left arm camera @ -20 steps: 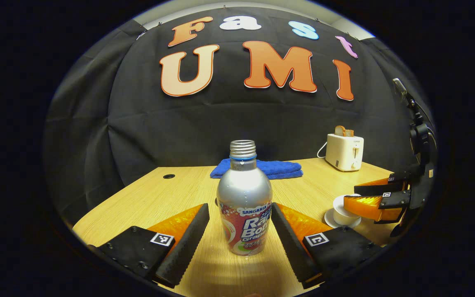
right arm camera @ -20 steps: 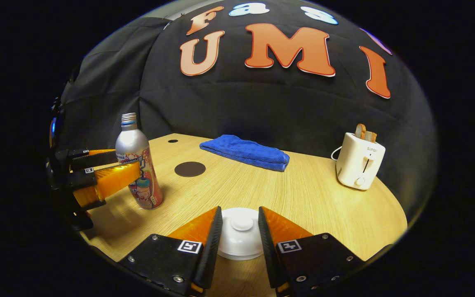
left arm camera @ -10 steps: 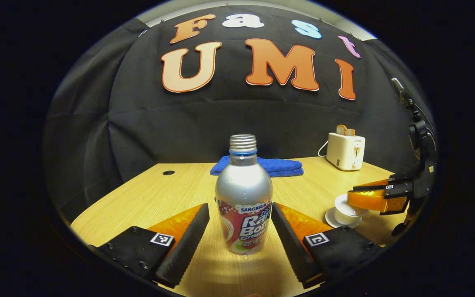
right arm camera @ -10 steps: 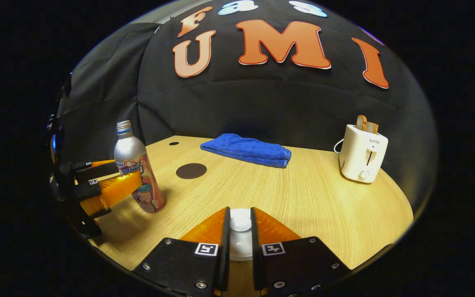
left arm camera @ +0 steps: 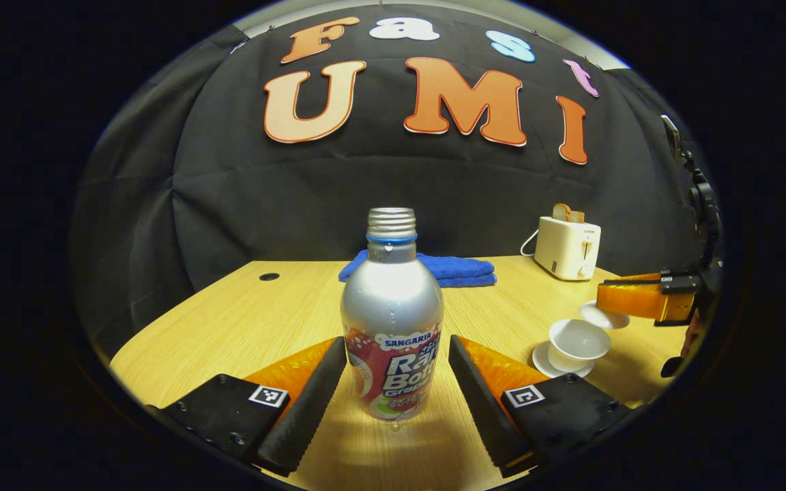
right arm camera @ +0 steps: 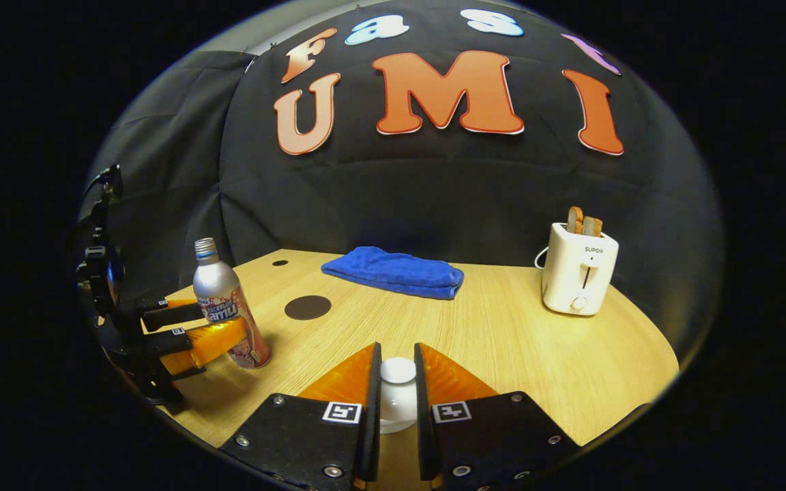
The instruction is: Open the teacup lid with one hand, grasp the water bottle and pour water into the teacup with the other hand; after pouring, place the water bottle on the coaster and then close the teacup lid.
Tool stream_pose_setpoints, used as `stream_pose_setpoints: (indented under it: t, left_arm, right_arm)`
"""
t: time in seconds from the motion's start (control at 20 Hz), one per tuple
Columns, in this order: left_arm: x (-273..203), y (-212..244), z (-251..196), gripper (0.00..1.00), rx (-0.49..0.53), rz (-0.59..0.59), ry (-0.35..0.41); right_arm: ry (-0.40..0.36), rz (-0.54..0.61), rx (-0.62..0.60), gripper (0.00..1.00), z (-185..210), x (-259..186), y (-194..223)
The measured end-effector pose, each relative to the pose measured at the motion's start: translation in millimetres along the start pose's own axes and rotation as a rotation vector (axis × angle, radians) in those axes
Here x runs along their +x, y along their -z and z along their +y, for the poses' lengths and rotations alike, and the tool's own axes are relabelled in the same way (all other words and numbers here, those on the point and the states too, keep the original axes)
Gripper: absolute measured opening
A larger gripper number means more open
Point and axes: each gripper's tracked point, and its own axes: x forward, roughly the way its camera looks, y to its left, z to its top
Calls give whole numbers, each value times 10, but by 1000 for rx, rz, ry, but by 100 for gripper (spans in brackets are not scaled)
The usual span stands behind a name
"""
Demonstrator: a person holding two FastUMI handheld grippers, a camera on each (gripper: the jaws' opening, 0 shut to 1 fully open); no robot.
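Observation:
A silver water bottle (left arm camera: pixel 393 307) with no cap stands on the wooden table between the fingers of my left gripper (left arm camera: pixel 394 341). That gripper is open, its pads close beside the bottle's label. In the right gripper view the left gripper (right arm camera: pixel 222 324) flanks the bottle (right arm camera: pixel 228 307) at the far left. My right gripper (right arm camera: pixel 398 354) is shut on the knob of the white teacup lid (right arm camera: pixel 398 389). The left gripper view has the lid (left arm camera: pixel 603 316) held by the right gripper (left arm camera: pixel 615 303) in the air, up and right of the uncovered white teacup (left arm camera: pixel 576 341) on its saucer (left arm camera: pixel 548 361).
A dark round coaster (right arm camera: pixel 308 307) lies on the table (right arm camera: pixel 502 341) behind the bottle. A folded blue towel (right arm camera: pixel 393 271) lies at the back. A white toaster (right arm camera: pixel 578 273) with bread stands at the back right. A small hole (left arm camera: pixel 269 277) is near the table's far left.
My right gripper closed on the lid's knob and lifted the lid off the teacup, up and to the right. My left gripper moved slightly closer around the bottle.

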Motion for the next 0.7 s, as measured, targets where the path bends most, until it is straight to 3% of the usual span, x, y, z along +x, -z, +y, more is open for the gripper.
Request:
stream_pose_setpoints:
  t: [0.1, 0.15, 0.3, 0.4, 0.7]
  left_arm:
    - [32, 9, 26, 94, -2, 4, -12]
    - [56, -12, 38, 85, -1, 5, -19]
    - [69, -13, 61, 88, 29, 15, -32]
    - [87, -56, 92, 84, 76, 16, -52]
    - [70, -331, 131, 88, 259, -19, -113]
  right_arm:
    - [23, -16, 5, 23, -107, -81, -44]
    - [35, -21, 7, 24, -166, -120, -53]
    - [78, -36, -4, 19, -342, -238, -68]
    - [106, -47, -8, 23, -454, -303, -91]
    - [149, -92, -4, 23, -644, -435, -214]
